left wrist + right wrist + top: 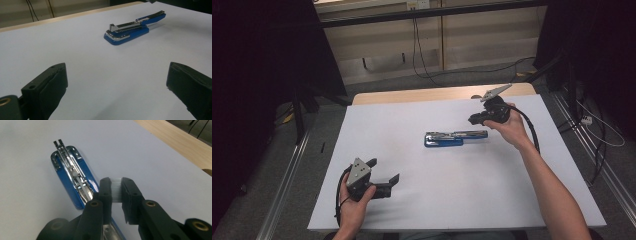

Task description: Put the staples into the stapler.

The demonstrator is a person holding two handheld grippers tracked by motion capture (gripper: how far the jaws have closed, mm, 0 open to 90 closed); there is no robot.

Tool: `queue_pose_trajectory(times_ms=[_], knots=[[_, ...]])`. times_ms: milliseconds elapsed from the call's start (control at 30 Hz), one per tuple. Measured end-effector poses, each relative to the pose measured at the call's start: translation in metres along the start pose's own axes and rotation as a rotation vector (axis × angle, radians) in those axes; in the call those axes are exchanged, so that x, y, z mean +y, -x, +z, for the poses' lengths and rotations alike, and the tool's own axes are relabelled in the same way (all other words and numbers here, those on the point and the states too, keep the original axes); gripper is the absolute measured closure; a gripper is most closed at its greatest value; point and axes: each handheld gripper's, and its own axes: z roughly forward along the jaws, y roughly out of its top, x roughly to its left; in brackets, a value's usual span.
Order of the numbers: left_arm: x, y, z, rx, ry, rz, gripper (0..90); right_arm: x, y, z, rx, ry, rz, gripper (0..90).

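white table sheet [422, 200] bears a blue stapler [452, 138]; its markings unreadable.

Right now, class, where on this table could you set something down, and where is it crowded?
Free: the white sheet left of the blue stapler, and the near stretch between the stapler and the left claw. Crowded: the stapler's right end, where the right claw hovers holding a staple strip.

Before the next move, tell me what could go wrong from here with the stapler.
1. The right gripper pinches a thin pale strip, likely staples; it could slip or snap.
2. The stapler lies open and loose while the left gripper sits open, well apart from it. A push might slide it.
3. Its channel is narrow, so the strip could easily miss it.
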Motion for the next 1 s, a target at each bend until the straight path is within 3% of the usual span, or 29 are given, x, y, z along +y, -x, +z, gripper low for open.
queue_pose_trajectory(times_ms=[1000], knots=[[0.0,0.0,-0.001,-0.006,0.001,0.002,3.6,0.027,-0.035,0.036,0.111,-0.023,-0.138,79.4]])
